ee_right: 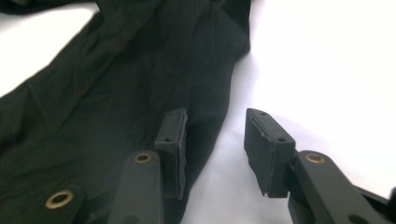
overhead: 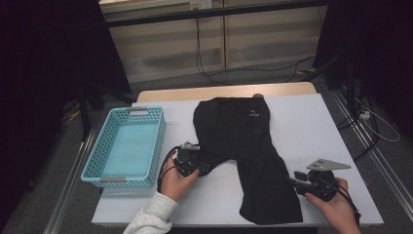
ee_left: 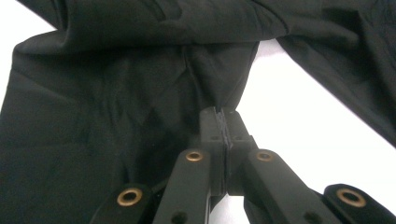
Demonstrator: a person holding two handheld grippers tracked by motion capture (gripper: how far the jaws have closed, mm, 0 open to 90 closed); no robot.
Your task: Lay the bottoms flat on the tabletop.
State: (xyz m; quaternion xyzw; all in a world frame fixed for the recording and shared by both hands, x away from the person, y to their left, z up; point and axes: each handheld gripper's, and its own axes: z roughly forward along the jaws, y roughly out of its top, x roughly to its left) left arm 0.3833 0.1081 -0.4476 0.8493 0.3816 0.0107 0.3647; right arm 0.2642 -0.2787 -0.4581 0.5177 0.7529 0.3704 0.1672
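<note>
Shorts: soft, limp. Left gripper pinches crotch hem; right gripper half-open at leg hem — grip there.

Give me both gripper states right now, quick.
Left gripper: closed, pinching an edge of the black trousers.
Right gripper: open, holding nothing; the hem edge of one trouser leg lies between its jaws.

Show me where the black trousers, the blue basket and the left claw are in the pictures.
black trousers (overhead: 234, 127): high view, on the upper seat part.
blue basket (overhead: 97, 157): high view, on its left wall.
left claw (ee_left: 225, 122): left gripper view, at the shut tips pinching the cloth.
</note>
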